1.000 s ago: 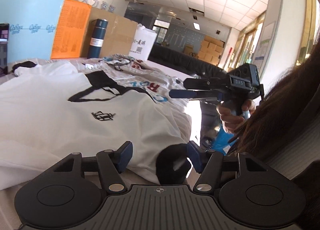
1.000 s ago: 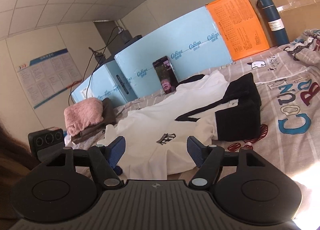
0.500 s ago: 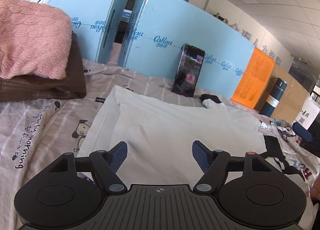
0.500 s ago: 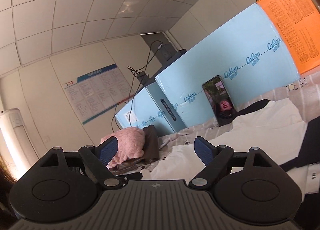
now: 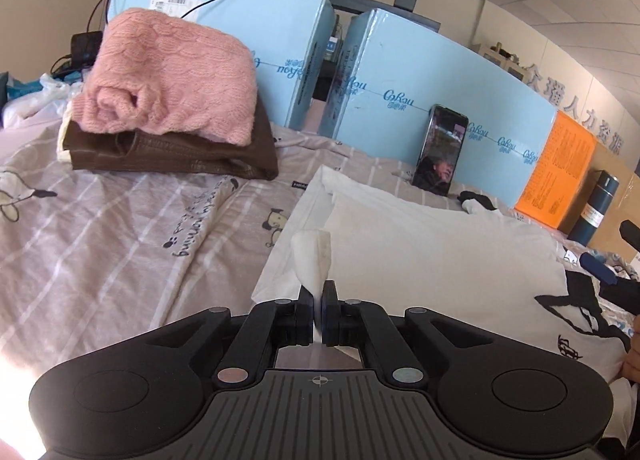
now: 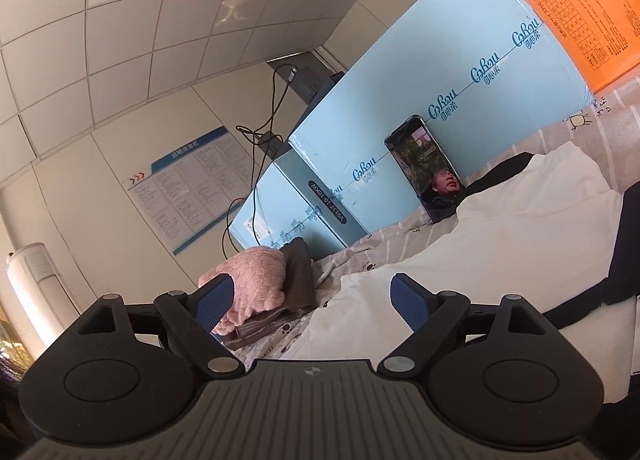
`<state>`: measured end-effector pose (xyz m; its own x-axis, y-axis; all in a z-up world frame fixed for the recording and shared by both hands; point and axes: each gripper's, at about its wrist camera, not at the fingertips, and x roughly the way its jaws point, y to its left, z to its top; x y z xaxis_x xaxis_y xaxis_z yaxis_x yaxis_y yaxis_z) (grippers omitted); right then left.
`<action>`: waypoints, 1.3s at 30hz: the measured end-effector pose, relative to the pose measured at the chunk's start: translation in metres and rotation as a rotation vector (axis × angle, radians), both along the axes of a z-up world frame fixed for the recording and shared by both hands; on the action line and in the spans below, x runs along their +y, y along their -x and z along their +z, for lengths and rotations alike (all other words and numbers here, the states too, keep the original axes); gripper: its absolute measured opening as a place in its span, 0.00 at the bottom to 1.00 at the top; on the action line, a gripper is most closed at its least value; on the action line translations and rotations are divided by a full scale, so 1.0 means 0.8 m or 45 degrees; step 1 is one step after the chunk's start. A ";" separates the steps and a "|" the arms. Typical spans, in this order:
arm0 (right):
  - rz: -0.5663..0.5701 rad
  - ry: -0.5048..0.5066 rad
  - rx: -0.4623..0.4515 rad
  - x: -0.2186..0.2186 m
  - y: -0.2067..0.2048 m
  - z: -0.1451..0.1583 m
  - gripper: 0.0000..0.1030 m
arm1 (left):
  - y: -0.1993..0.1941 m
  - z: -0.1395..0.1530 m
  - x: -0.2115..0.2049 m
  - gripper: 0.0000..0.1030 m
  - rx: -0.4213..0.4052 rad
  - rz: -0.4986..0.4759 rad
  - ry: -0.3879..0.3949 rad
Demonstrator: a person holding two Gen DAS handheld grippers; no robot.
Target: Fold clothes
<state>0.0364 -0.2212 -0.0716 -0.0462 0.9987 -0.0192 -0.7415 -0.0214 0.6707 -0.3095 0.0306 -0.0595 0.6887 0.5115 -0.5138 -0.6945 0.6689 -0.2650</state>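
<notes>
My left tongs [image 5: 319, 310] pinch a bunched corner of the white shirt [image 5: 432, 256], which lies flat on the bed [image 5: 120, 228] and stretches ahead and rightward from that grip. My right tongs [image 6: 312, 300] hang spread, holding nothing, with the shirt's hem just ahead of them. Farther off sits a pink sweater [image 5: 168, 76] on brown clothes [image 5: 172, 152]. Behind stand a phone [image 5: 440, 150] and blue boxes [image 5: 400, 92] whose repeated brand print is too distorted for me to read.
</notes>
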 end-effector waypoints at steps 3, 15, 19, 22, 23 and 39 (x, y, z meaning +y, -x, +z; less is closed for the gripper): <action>-0.007 0.003 0.003 0.001 0.000 0.000 0.82 | 0.018 -0.017 -0.012 0.03 0.037 0.032 0.060; -0.100 0.031 0.010 0.001 -0.003 -0.004 0.83 | -0.046 0.052 0.066 0.59 0.151 -0.175 -0.434; -0.168 0.051 0.012 0.000 -0.006 -0.007 0.84 | -0.149 0.051 0.141 0.59 0.135 -0.396 -0.392; -0.196 0.079 0.007 0.003 -0.008 -0.009 0.84 | -0.217 0.023 0.193 0.59 0.209 -0.468 -0.296; -0.200 0.090 0.006 0.004 -0.009 -0.010 0.84 | -0.235 0.012 0.206 0.58 0.240 -0.480 -0.266; -0.209 0.163 0.029 0.016 -0.018 -0.019 0.84 | -0.265 -0.029 0.202 0.44 0.364 -0.531 -0.417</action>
